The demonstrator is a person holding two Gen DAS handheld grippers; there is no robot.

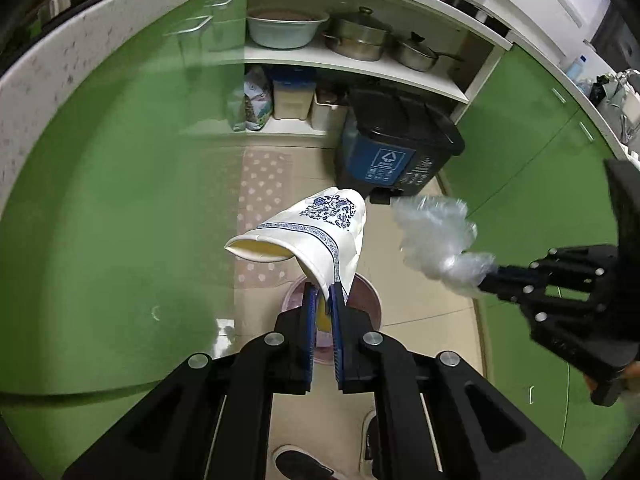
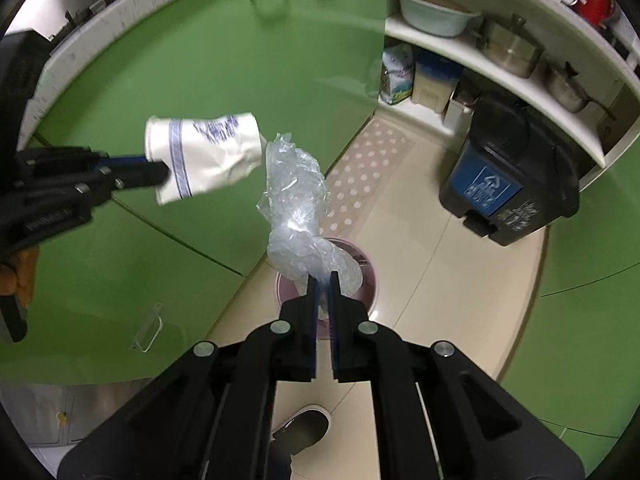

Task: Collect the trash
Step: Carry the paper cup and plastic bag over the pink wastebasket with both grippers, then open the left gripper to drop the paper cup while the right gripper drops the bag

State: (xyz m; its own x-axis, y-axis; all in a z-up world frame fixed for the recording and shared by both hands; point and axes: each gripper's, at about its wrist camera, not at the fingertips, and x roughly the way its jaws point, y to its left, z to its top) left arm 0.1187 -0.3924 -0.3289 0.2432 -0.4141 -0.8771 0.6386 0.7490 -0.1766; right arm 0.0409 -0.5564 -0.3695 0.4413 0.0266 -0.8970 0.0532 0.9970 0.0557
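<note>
My left gripper is shut on the rim of a crushed white paper cup with a blue pattern; the same cup shows at the left of the right wrist view. My right gripper is shut on a crumpled clear plastic bag, which appears at the right of the left wrist view as the plastic bag. Both grippers hang over a small pink round bin on the floor, seen behind the cup as the pink bin. The bin's inside is mostly hidden.
A dark lidded trash can with a blue recycling label stands on the tiled floor by open shelves with pots and a basin. Green cabinet doors curve around both sides. A dotted mat lies on the floor. A person's shoe is below.
</note>
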